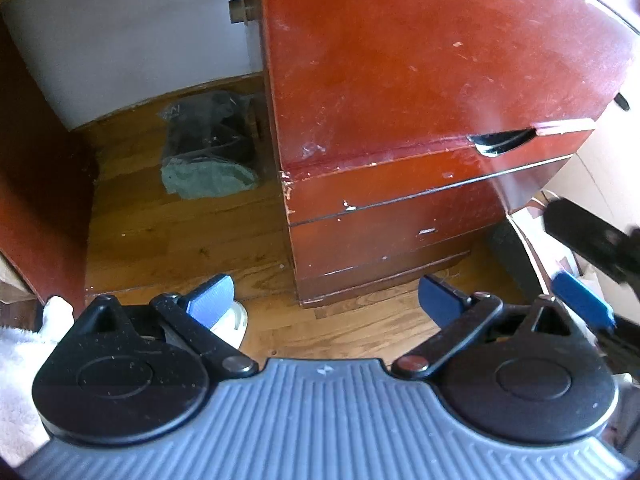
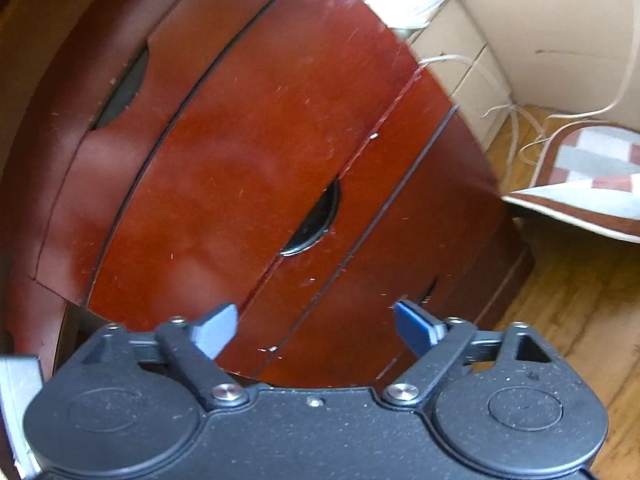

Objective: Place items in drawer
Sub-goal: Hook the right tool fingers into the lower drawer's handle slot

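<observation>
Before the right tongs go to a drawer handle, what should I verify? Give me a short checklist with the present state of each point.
1. Right tongs are open with nothing between them: ok.
2. Left tongs are open and empty: ok.
3. Middle drawer is closed, its handle notch is visible ahead of the right tongs: ok.
4. Right tongs already reach the notch: not ok, they are apart from it.
5. Item to place is in view: cannot tell; only a bag lies on the floor beside the cabinet.
</observation>
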{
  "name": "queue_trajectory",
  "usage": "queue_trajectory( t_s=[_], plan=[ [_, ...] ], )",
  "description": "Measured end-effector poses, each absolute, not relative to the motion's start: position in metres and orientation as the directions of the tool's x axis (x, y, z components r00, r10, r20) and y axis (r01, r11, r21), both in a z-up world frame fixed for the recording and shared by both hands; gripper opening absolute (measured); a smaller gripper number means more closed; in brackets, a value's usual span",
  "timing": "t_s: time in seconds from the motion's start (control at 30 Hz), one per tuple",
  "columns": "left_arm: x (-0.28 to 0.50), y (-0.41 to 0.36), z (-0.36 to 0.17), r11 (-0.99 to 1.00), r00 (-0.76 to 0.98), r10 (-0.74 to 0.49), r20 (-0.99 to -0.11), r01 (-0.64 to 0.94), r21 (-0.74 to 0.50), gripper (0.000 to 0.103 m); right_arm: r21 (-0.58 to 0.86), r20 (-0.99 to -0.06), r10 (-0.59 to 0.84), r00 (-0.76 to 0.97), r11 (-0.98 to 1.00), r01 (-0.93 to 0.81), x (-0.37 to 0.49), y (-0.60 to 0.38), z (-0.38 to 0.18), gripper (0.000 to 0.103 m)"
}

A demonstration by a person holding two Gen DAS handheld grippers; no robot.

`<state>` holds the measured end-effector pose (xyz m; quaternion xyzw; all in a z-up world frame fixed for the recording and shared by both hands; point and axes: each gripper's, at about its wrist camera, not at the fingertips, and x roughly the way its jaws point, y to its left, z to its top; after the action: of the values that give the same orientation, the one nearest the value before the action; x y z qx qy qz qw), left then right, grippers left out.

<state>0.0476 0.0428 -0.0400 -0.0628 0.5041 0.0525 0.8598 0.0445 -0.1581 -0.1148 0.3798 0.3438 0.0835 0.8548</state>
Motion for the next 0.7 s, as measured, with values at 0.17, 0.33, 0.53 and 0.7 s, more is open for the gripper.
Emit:
queue_trajectory(
  t_s=[0.17, 0.33, 0.53, 0.7],
  plan=[
    [0.047, 0.048, -0.042, 0.984, 0.484, 0.052, -0.873, -0.176, -0.039, 0.1, 0.712, -0.52, 0.395, 0.757, 0.691, 0.129, 0.059, -0.15, -0.114, 0.087],
    [0.044, 0.048, -0.046, 0.985, 0.47, 0.081, -0.879, -0.175, -0.003, 0.1, 0.728, -0.511, 0.372, 0.775, 0.667, 0.16, 0.056, -0.147, -0.114, 0.087],
    [0.045, 0.05, -0.05, 0.985, 0.45, 0.092, -0.888, -0.174, 0.014, 0.1, 0.741, -0.517, 0.34, 0.785, 0.636, 0.213, 0.059, -0.156, -0.116, 0.088],
    [0.043, 0.049, -0.048, 0.987, 0.455, 0.087, -0.886, -0.158, 0.016, 0.1, 0.739, -0.528, 0.336, 0.78, 0.635, 0.227, 0.07, -0.155, -0.12, 0.088]
  ],
)
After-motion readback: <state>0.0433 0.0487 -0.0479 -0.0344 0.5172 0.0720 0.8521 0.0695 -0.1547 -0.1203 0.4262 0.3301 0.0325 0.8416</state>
